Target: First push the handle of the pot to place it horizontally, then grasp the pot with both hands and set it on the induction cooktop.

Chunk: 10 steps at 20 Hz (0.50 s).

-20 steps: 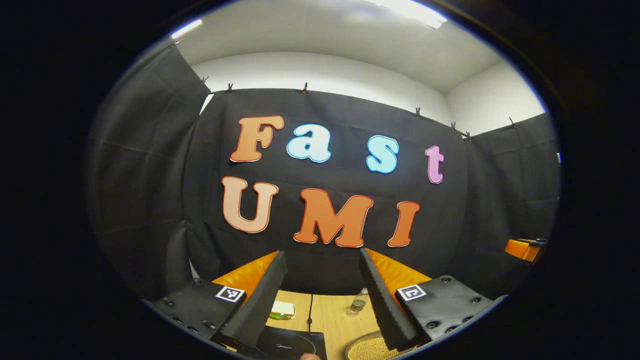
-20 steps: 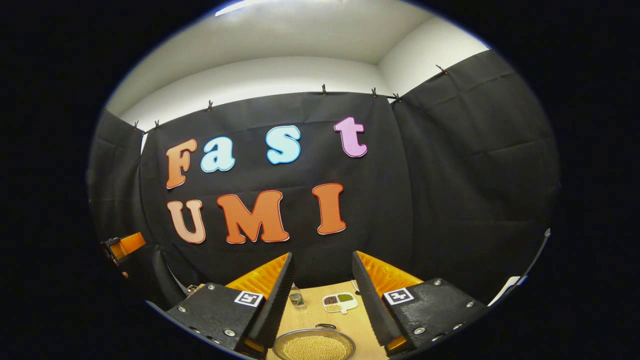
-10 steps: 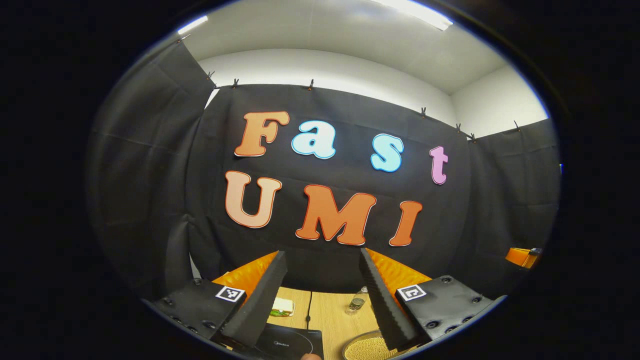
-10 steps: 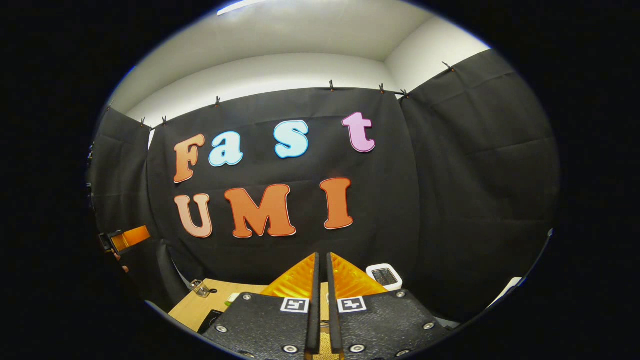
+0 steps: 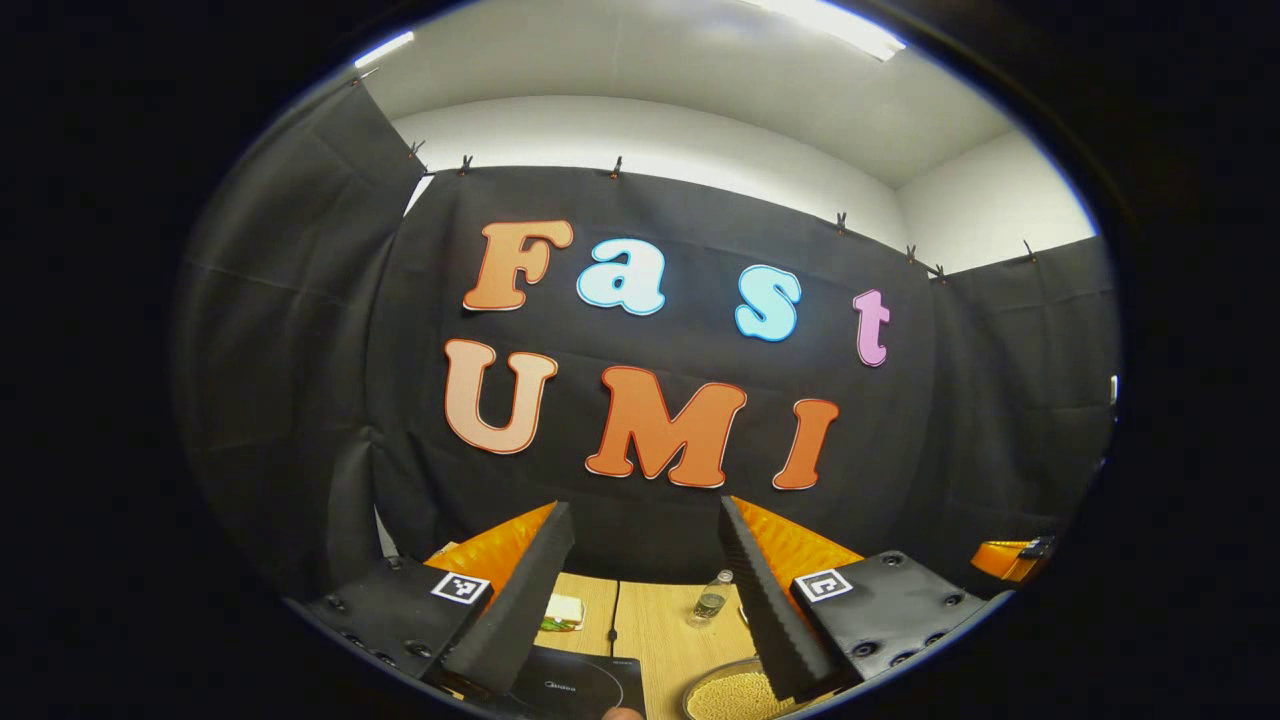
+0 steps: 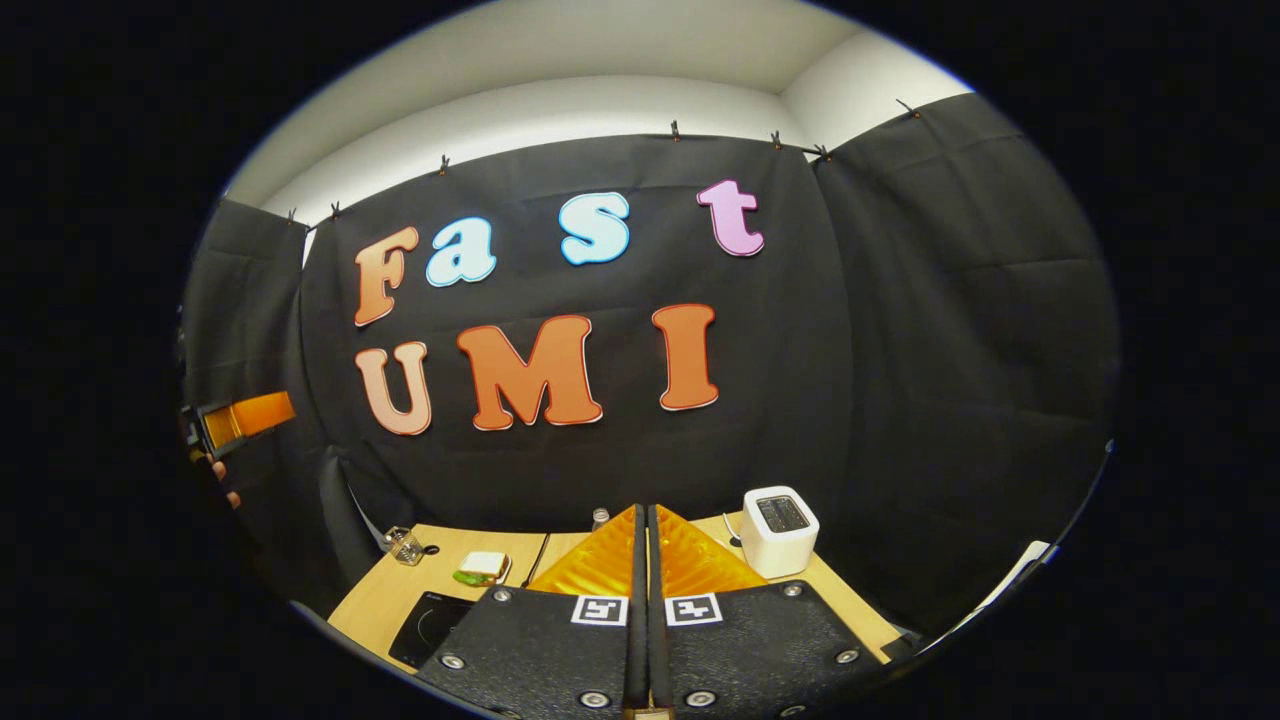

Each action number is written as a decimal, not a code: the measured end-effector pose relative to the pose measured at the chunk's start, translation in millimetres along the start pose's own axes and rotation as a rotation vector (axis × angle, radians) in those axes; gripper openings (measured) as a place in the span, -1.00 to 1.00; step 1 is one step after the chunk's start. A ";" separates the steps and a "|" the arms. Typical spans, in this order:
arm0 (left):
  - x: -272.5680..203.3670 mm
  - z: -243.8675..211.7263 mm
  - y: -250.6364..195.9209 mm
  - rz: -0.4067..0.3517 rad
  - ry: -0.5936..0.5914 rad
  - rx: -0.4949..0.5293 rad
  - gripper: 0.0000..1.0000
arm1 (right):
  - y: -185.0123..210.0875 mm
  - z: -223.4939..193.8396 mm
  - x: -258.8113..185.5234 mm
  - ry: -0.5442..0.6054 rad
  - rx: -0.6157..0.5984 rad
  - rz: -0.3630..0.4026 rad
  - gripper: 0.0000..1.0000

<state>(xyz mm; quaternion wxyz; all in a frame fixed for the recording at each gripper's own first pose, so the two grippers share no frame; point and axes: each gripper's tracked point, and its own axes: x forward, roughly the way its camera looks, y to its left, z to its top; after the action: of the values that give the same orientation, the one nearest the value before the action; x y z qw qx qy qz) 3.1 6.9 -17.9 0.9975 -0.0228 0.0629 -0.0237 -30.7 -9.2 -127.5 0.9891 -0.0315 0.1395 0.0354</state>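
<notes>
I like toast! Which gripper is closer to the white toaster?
Right. The right gripper points just left of the toaster, close beside it. The left gripper hangs far off to the other side, higher up.

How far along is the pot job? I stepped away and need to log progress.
Nothing looks done yet. The pot, filled with small yellowish grains, sits on the table right of the induction cooktop, not on it. In hand: the right gripper is shut on nothing and raised above the table, perhaps readying to push; the left gripper hangs open. The handle push, the two-handed grasp and the placing all remain.
</notes>
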 end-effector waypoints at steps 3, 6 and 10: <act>0.3 -4.7 -0.9 -0.004 0.012 -0.005 0.91 | 3.9 -27.2 0.0 0.061 -0.024 0.011 -1.00; 0.3 -8.1 -1.2 -0.013 0.017 -0.003 0.91 | 4.4 -54.7 -2.0 0.122 -0.030 0.019 -1.00; 0.5 -11.2 -2.7 -0.017 0.025 -0.010 0.91 | 3.4 -95.7 -10.1 0.207 -0.036 0.036 -1.00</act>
<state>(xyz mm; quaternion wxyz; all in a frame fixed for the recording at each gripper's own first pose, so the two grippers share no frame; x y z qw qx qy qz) 2.0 3.7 -28.9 0.9963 -0.0279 0.0751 -0.0322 -66.9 -13.3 -216.6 0.9679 -0.0505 0.2407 0.0522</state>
